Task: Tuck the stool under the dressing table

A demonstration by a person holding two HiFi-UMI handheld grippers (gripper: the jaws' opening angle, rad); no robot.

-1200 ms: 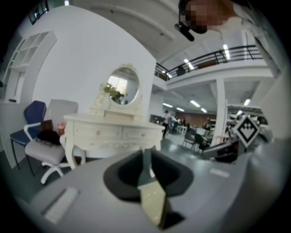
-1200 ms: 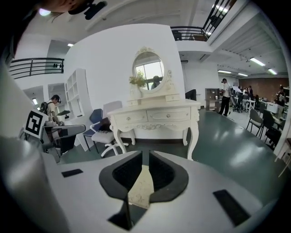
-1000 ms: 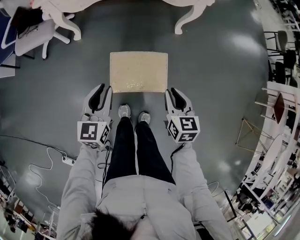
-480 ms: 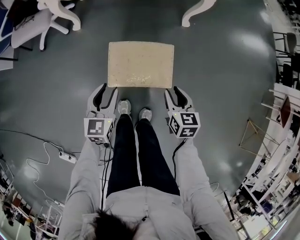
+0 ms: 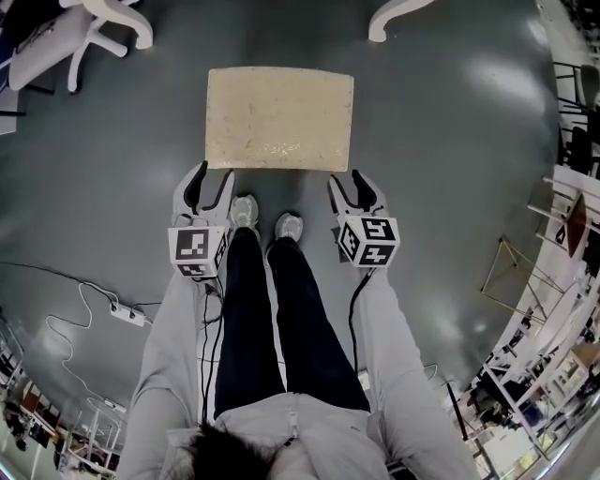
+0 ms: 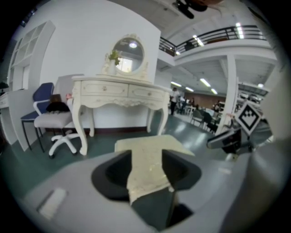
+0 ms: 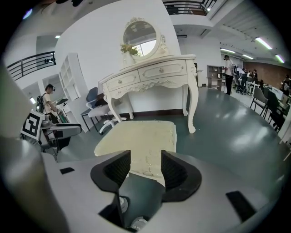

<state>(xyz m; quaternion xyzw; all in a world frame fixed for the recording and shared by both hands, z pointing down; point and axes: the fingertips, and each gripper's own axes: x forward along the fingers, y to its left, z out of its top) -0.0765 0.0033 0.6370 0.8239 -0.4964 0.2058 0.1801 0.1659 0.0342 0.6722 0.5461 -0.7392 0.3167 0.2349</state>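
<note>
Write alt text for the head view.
Seen from above, a cream cushioned stool stands on a grey floor, with the left tool and right tool held at its near corners. Both tools' jaws have just been opening, with nothing clamped between them. White dressing table legs curve in beyond.

Big open indoor hall, staged like a showroom or test lab: polished grey floor (image 5: 450, 141), railed mezzanine (image 6: 213, 35), strip ceiling lights (image 7: 263, 43). Ornate white dressing table (image 7: 150, 75) against a white wall, rolling office chair (image 6: 57, 120), power strip (image 5: 124, 314) with loose cables.
</note>
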